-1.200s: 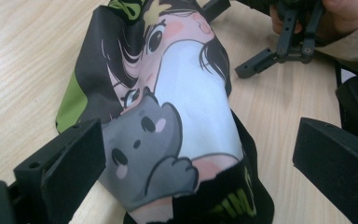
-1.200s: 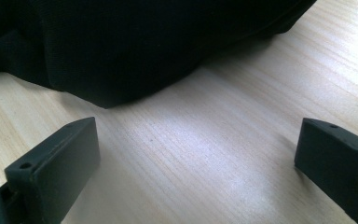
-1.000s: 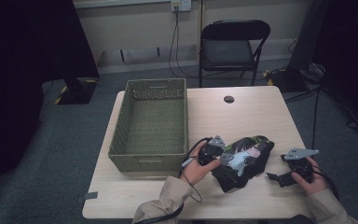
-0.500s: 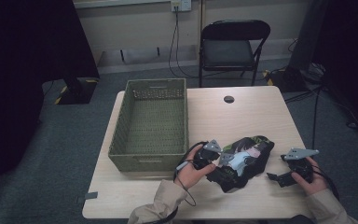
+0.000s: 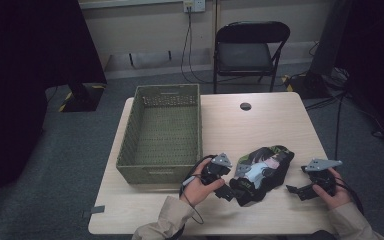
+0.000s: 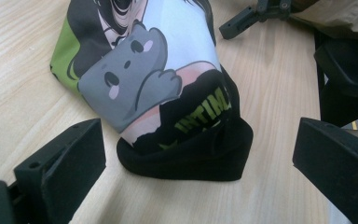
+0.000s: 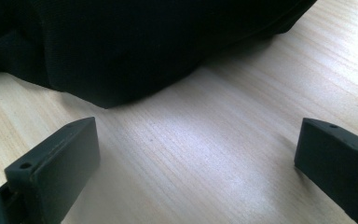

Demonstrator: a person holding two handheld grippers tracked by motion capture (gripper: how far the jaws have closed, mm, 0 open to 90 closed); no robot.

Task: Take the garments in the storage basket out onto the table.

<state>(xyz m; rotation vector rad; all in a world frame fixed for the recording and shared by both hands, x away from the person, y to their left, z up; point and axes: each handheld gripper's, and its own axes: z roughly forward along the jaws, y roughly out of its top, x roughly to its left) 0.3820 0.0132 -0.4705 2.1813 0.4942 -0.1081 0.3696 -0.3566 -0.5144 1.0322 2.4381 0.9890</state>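
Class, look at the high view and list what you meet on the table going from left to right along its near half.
Green woven basket → left gripper → printed black garment → right gripper.

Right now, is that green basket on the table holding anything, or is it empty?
Empty. The high view looks straight into the green basket and shows only its bare woven floor; the printed garment lies outside on the table.

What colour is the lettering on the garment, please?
Lime green on black fabric, clearest in the left gripper view.
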